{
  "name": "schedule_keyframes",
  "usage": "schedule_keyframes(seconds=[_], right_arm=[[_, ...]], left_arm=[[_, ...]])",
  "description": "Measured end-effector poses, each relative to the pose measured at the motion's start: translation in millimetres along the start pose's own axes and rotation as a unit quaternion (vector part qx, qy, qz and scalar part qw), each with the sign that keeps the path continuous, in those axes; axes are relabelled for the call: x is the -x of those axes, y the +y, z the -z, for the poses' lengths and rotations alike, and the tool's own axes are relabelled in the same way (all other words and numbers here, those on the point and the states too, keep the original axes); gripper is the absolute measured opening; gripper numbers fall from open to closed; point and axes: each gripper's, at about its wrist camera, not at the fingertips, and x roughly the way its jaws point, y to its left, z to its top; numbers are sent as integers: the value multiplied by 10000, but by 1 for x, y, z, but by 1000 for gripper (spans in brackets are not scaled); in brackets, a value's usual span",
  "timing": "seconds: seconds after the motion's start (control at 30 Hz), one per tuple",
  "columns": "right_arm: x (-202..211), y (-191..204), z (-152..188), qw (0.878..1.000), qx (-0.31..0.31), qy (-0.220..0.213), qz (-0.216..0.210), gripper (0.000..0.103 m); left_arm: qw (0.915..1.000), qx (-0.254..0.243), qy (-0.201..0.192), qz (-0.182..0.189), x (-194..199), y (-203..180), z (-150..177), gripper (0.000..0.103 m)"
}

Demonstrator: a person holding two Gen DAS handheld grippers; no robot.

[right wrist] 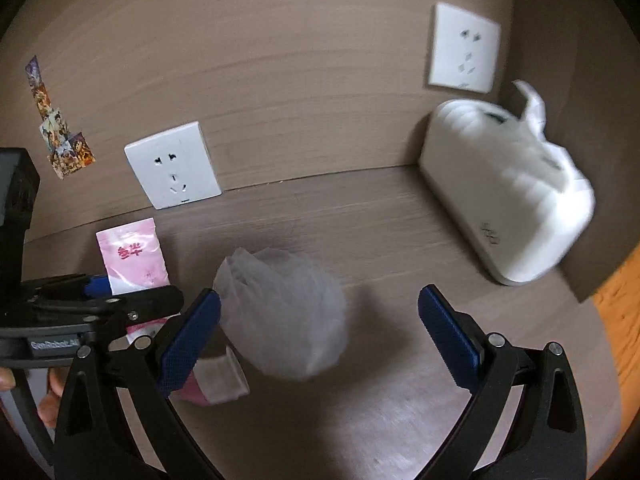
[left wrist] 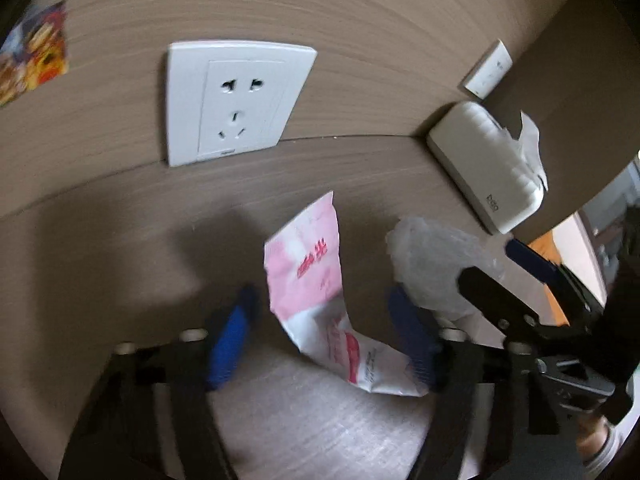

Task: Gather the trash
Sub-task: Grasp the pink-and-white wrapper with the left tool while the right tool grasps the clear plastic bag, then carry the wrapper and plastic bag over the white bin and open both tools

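Your pink-and-white wrapper (left wrist: 316, 280) lies at lower centre of the left wrist view, between the left gripper (left wrist: 324, 340) pads, which stand apart without pressing it; close squarely across its crumpled middle. The clear plastic bag (right wrist: 284, 312) sits inside the spread right gripper (right wrist: 320, 336); pinch its bulk, not an edge

The desk (right wrist: 360, 240) and wall panel (left wrist: 320, 20) look like matt brown wood-grain laminate. The sockets (left wrist: 236, 100) and tissue box (right wrist: 508, 200) are smooth white plastic. The wrapper (left wrist: 308, 264) is glossy pink-and-white film. The bag (right wrist: 284, 312) is thin, crinkled, translucent plastic. The pads (right wrist: 448, 336) are textured blue rubber on matt black arms.
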Motion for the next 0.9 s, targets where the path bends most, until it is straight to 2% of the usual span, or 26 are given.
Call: schedule_keyframes(seconds=[0.03,0.07,0.1,0.13,0.23,0.37,0.6,0.9], right_arm=[[-3,2,0,10000,20,20,-76,98],[-5,3,0,9999,34,40,-100,95],[-8,4,1,9998,61,87,-142,76],[-11,5,1,9997,77,146,-186,47],[-12,4,6,9996,12,224,-173,28],[-2,-4,4,9990,-303,209,-264,24],[48,-13,4,9985,-463,-196,-214,23],[104,-32,22,9957,-674,-629,83,23]], left_arm=[[9999,-111,67,29,-4,-1,-1,31],[9998,-183,107,22,-6,-3,-2,22],[9995,-279,125,49,-7,-4,-2,20],[9991,-363,174,101,-8,-6,-1,18],[9985,-420,116,319,1,-10,-1,12],[9970,-639,-51,425,19,-25,-5,7],[9943,-985,-180,360,39,-46,-3,7],[9886,-1459,-216,300,59,-82,11,7]])
